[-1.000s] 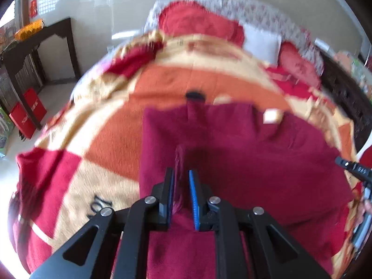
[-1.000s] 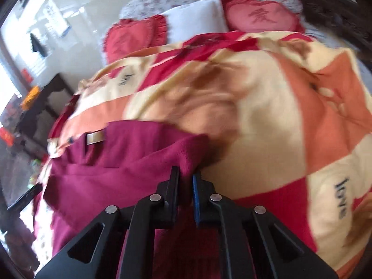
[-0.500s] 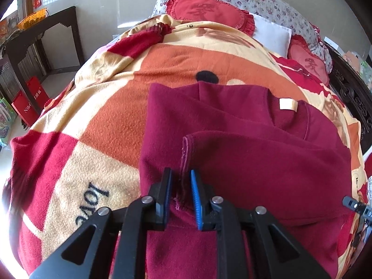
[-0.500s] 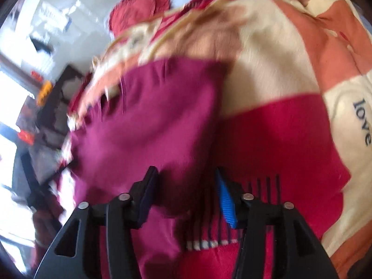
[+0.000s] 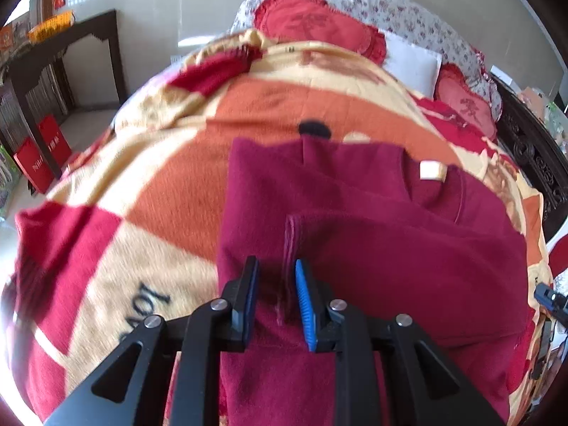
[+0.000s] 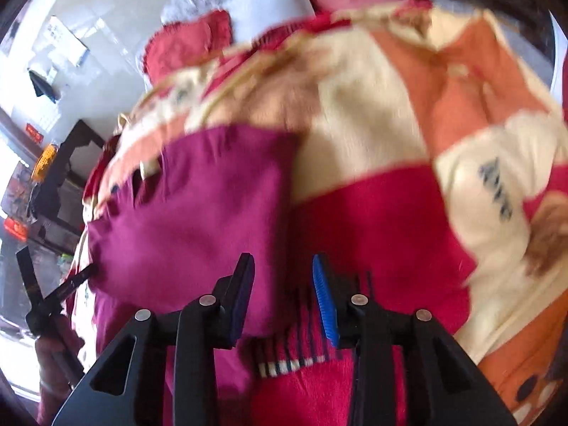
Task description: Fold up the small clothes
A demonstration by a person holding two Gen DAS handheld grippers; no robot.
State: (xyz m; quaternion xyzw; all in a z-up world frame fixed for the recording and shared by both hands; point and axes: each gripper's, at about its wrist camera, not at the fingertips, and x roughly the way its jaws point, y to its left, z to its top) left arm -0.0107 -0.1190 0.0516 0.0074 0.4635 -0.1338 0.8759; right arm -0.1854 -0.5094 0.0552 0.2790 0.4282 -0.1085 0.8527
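Observation:
A dark red sweater (image 5: 372,248) lies on the patterned blanket (image 5: 170,191), with a sleeve folded across its body; the sleeve cuff (image 5: 291,245) points toward me. My left gripper (image 5: 275,296) is open, its jaws on either side of the cuff edge, not pinching it. The sweater also shows in the right wrist view (image 6: 198,220), blurred. My right gripper (image 6: 282,298) is open and empty, low over the sweater's right edge and the blanket (image 6: 372,213). The right gripper's tip shows at the far right of the left wrist view (image 5: 548,300).
Red pillows (image 5: 319,25) and a white pillow (image 5: 411,65) lie at the head of the bed. A dark wooden side table (image 5: 67,53) and red boxes (image 5: 42,152) stand on the left. A dark carved bed frame (image 5: 529,149) runs along the right.
My left gripper opened from the sleeve cuff and let it lie on the sweater. My right gripper had let go of the fabric half a second ago and has drawn back; its view is blurred.

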